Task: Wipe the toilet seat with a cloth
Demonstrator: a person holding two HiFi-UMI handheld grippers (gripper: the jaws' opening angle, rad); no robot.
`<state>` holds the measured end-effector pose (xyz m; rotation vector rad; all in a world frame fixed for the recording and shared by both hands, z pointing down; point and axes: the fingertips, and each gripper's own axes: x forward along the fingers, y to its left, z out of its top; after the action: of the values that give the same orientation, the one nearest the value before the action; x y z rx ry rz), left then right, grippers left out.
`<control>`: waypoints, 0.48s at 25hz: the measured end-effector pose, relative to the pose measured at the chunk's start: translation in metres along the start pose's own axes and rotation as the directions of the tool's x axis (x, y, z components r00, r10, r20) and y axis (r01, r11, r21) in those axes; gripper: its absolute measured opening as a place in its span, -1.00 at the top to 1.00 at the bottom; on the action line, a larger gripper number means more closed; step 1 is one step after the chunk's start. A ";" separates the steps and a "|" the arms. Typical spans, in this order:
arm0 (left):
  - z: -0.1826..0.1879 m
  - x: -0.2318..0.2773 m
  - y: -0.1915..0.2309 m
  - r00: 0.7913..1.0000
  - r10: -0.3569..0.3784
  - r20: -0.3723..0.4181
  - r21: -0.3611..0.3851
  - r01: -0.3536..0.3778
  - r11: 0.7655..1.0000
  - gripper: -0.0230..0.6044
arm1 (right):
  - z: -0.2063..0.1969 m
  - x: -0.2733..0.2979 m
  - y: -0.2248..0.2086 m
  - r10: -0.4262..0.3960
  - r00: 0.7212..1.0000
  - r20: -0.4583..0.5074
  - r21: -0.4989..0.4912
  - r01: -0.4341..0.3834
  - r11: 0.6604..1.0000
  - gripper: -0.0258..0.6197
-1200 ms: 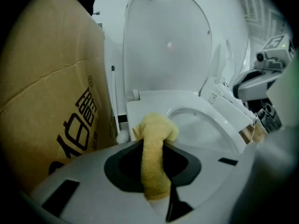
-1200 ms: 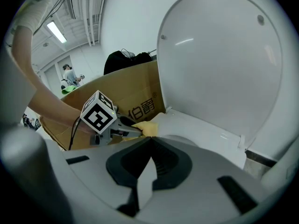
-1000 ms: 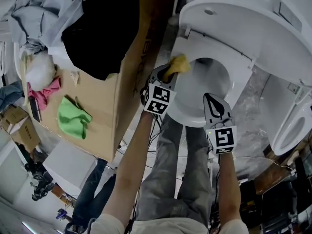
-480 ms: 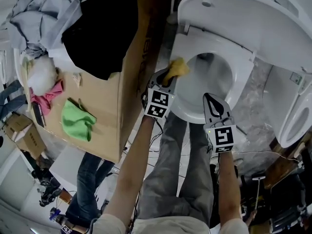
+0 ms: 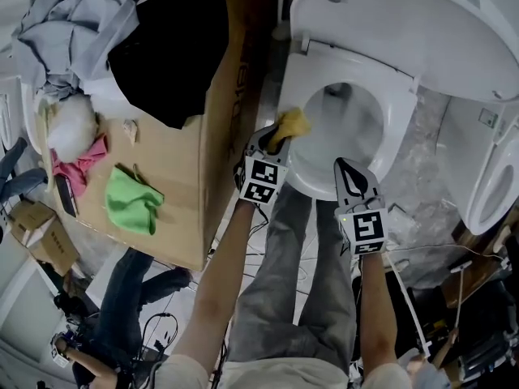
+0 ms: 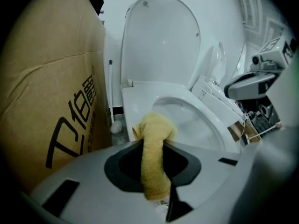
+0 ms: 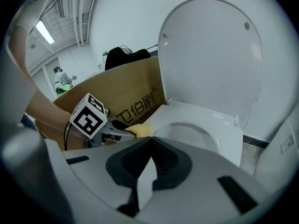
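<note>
A white toilet stands with its lid (image 5: 397,23) up and its seat (image 5: 320,71) down. My left gripper (image 5: 280,134) is shut on a yellow cloth (image 5: 293,123), which rests on the seat's left front rim. In the left gripper view the cloth (image 6: 154,157) hangs folded between the jaws (image 6: 154,127), over the seat (image 6: 140,99). My right gripper (image 5: 349,167) is shut on nothing and hovers at the seat's front edge. In its own view the right gripper (image 7: 150,140) points at the seat (image 7: 224,125), with the cloth (image 7: 140,129) to the left.
A tall cardboard box (image 5: 207,136) stands close on the toilet's left. On it lie a green cloth (image 5: 130,201), a pink cloth (image 5: 77,156), a black bag (image 5: 170,55) and grey clothing (image 5: 73,14). Another white toilet (image 5: 495,177) stands at the right. Cables cross the floor.
My left gripper has drawn the yellow cloth along the seat's left rim from near the hinge toward the front. The right gripper has barely moved.
</note>
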<state>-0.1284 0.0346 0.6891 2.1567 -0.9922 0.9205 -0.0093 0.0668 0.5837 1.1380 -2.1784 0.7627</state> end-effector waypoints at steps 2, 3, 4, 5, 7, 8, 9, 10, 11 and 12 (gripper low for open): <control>-0.006 -0.003 -0.004 1.000 -0.004 -0.005 -0.001 0.004 1.000 0.61 | -0.002 -0.002 0.003 0.001 1.000 -0.003 -0.001 -0.001 1.000 0.90; -0.009 -0.004 -0.005 1.000 -0.005 -0.007 -0.003 0.005 1.000 0.61 | -0.003 -0.003 0.004 0.001 1.000 -0.003 0.000 -0.001 1.000 0.90; -0.012 -0.006 -0.007 1.000 -0.006 -0.009 -0.004 0.006 1.000 0.61 | -0.003 -0.004 0.006 0.001 1.000 -0.003 0.002 -0.001 1.000 0.90; -0.015 -0.007 -0.009 1.000 -0.007 -0.011 -0.006 0.006 1.000 0.61 | -0.004 -0.005 0.006 0.001 1.000 -0.004 0.004 -0.001 1.000 0.90; -0.020 -0.010 -0.013 1.000 -0.005 -0.016 -0.011 0.005 1.000 0.61 | -0.006 -0.007 0.008 0.002 1.000 -0.005 0.005 -0.002 1.000 0.90; -0.023 -0.012 -0.014 1.000 -0.006 -0.017 -0.014 0.005 1.000 0.61 | -0.008 -0.007 0.008 0.004 1.000 -0.008 0.004 -0.004 1.000 0.90; -0.026 -0.013 -0.017 1.000 -0.007 -0.018 -0.017 0.007 1.000 0.61 | -0.010 -0.009 0.009 0.005 1.000 -0.011 0.003 -0.005 1.000 0.90; -0.029 -0.014 -0.019 1.000 -0.009 -0.020 -0.021 0.009 1.000 0.61 | -0.012 -0.010 0.010 0.008 1.000 -0.014 0.003 -0.007 1.000 0.90; -0.032 -0.015 -0.022 1.000 -0.010 -0.022 -0.025 0.009 1.000 0.61 | -0.013 -0.011 0.011 0.012 1.000 -0.016 0.002 -0.012 1.000 0.90; -0.036 -0.017 -0.023 1.000 -0.007 -0.026 -0.031 0.006 0.999 0.61 | -0.015 -0.011 0.012 0.018 1.000 -0.017 0.000 -0.018 1.000 0.90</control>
<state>-0.1298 0.0805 0.6923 2.1161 -0.9798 0.9215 -0.0112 0.0890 0.5831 1.1090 -2.1772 0.7770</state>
